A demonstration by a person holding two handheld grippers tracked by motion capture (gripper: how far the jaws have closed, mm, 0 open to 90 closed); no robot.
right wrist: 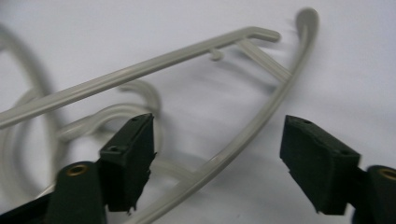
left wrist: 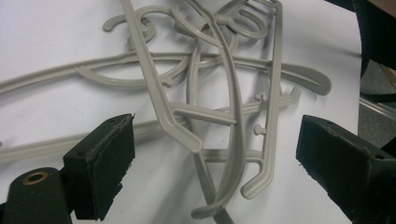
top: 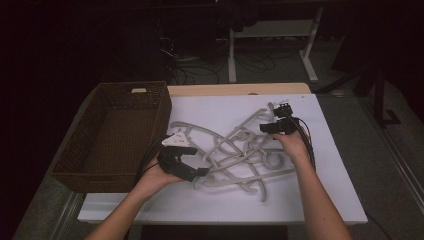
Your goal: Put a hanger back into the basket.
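Note:
A tangle of several grey plastic hangers [top: 240,150] lies on the white mat [top: 210,205]. My left gripper [top: 196,161] is at the pile's left edge and points into it. In the left gripper view it [left wrist: 215,163] is open, with the ends of two hanger arms [left wrist: 233,154] lying between the jaws, clear of both pads. My right gripper [top: 272,119] is at the pile's far right end. In the right gripper view it [right wrist: 219,163] is open too, with one curved hanger arm [right wrist: 261,121] running between its jaws and touching neither pad.
A brown wicker basket [top: 160,120] stands on the left, right beside the left hand. The mat's near strip and right margin are bare. A wooden table edge [top: 225,89] runs behind the mat, with dark floor and desk legs [top: 310,50] beyond.

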